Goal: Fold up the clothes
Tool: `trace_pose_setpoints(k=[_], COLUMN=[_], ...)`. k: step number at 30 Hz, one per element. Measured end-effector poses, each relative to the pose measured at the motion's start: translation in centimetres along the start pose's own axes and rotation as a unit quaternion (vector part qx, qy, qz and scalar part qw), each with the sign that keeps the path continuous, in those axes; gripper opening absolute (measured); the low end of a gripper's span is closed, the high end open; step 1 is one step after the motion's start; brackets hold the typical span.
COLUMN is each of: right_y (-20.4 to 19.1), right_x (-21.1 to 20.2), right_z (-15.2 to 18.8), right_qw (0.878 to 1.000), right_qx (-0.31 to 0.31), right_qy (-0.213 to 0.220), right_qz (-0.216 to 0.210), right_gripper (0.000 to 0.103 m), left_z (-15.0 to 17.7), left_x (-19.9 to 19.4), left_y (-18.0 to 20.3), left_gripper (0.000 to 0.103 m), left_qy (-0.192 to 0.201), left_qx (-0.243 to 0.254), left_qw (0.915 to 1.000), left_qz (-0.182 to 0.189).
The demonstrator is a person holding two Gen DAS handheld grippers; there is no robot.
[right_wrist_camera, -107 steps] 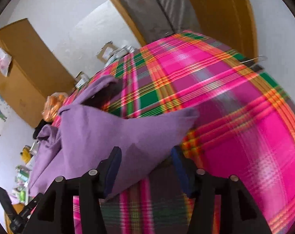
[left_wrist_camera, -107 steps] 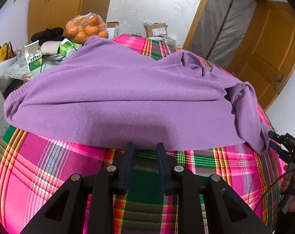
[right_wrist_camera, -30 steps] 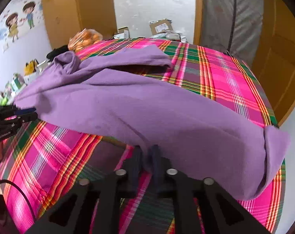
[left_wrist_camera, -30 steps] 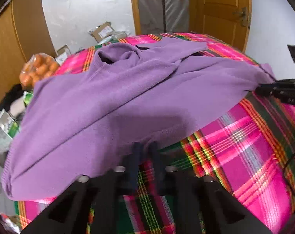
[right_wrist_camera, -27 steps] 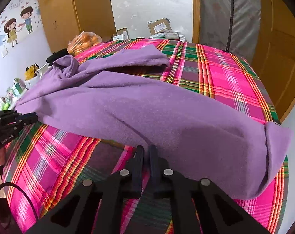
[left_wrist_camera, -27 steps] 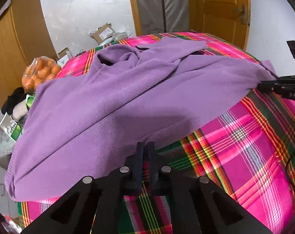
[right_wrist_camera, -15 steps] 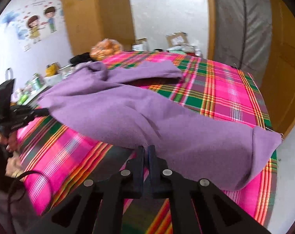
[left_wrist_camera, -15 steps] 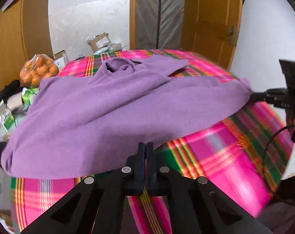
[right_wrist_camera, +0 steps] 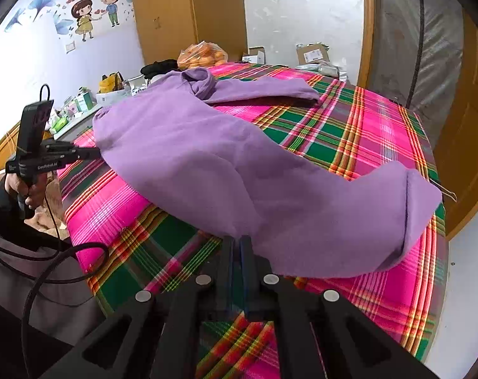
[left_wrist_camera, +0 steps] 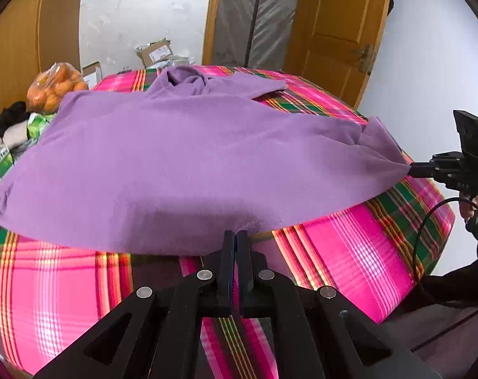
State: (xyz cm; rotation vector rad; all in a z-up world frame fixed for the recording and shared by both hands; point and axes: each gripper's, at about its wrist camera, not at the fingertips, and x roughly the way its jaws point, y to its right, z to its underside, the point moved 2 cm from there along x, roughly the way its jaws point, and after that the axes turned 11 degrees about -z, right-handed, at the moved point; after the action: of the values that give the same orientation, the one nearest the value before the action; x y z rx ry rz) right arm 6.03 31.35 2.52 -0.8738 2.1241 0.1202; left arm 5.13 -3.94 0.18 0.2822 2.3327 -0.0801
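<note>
A purple sweater (left_wrist_camera: 182, 154) (right_wrist_camera: 207, 161) lies spread over a pink and green plaid bed cover (left_wrist_camera: 349, 246) (right_wrist_camera: 374, 132). My left gripper (left_wrist_camera: 236, 235) is shut on the sweater's near hem, which is lifted a little. In the right wrist view my right gripper (right_wrist_camera: 236, 240) is shut on the hem further along. Each gripper shows in the other's view: the right gripper (left_wrist_camera: 412, 168) pinches the hem at the right, the left gripper (right_wrist_camera: 95, 153) at the left. One sleeve (right_wrist_camera: 264, 90) lies folded across the far side, and the other cloth end (right_wrist_camera: 415, 208) sags near the bed's right edge.
A bag of oranges (left_wrist_camera: 54, 87) (right_wrist_camera: 204, 55), cardboard boxes (left_wrist_camera: 153, 51) and small packets (right_wrist_camera: 81, 101) crowd the far left beside a wooden wardrobe (right_wrist_camera: 188, 12). A wooden door (left_wrist_camera: 340, 28) stands behind the bed. A person's hand (right_wrist_camera: 27, 189) and cables (right_wrist_camera: 49, 265) are at the left.
Both grippers closed on the hem and pulled it back towards the bed's near edge. The sweater has been drawn flatter and wider between them, and both views have swung to show more of the room.
</note>
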Motion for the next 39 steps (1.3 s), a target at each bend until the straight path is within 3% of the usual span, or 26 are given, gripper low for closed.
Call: trace_pose_setpoints(k=[2,6,13,18,21,27,32,35,39], right_y=[-0.1,-1.6,-6.6,-9.7,-10.9,-11.0,-10.6,-10.6,-10.5], right_x=[-0.2,-0.2,3.1,6.6,8.6,10.0,10.4,10.8,11.5], right_z=[-0.1,-1.0,-2.5,-2.5,-2.0,-2.3,-3.0,-3.5,-4.2], right_qw=[1.0,0.999,0.995,0.989,0.984,0.984,0.986,0.986,0.986], right_qx=[0.002,-0.017,-0.084,-0.143,-0.176,-0.17,-0.158,-0.159,-0.157], right_qy=[0.01,0.041,0.047,0.016,-0.012,-0.03,-0.038,-0.041,-0.044], right_qz=[0.009,0.013,-0.04,-0.033,-0.024,-0.033,-0.027,-0.024,-0.032], right_gripper=[0.007,0.033,0.033,0.033,0.033,0.035,0.035,0.035,0.032], left_z=[0.2,0.1,-0.3,0.0,0.5,1.6,2.4,2.7,2.3], left_x=[-0.1,-0.9,-1.5,-1.2,-1.2,-1.5,-1.7,-1.8,-1.1], left_y=[-0.4,-1.8,-5.2,-7.0,-9.0,-15.1,-20.0,-22.4,-24.3], left_gripper=[0.001,0.001,0.002,0.003,0.005,0.017,0.018,0.018,0.018], left_qy=[0.001,0.017,0.035,0.029,0.025,0.02,0.023,0.031,0.036], left_qx=[-0.016,-0.058,-0.125,-0.147,-0.182,-0.278,-0.377,-0.431,-0.459], left_qw=[0.9999,0.9981,0.9904,0.9852,0.9772,0.9496,0.912,0.8845,0.8678], left_qz=[0.007,0.014,-0.048,-0.083,-0.107,-0.143,-0.159,-0.175,-0.187])
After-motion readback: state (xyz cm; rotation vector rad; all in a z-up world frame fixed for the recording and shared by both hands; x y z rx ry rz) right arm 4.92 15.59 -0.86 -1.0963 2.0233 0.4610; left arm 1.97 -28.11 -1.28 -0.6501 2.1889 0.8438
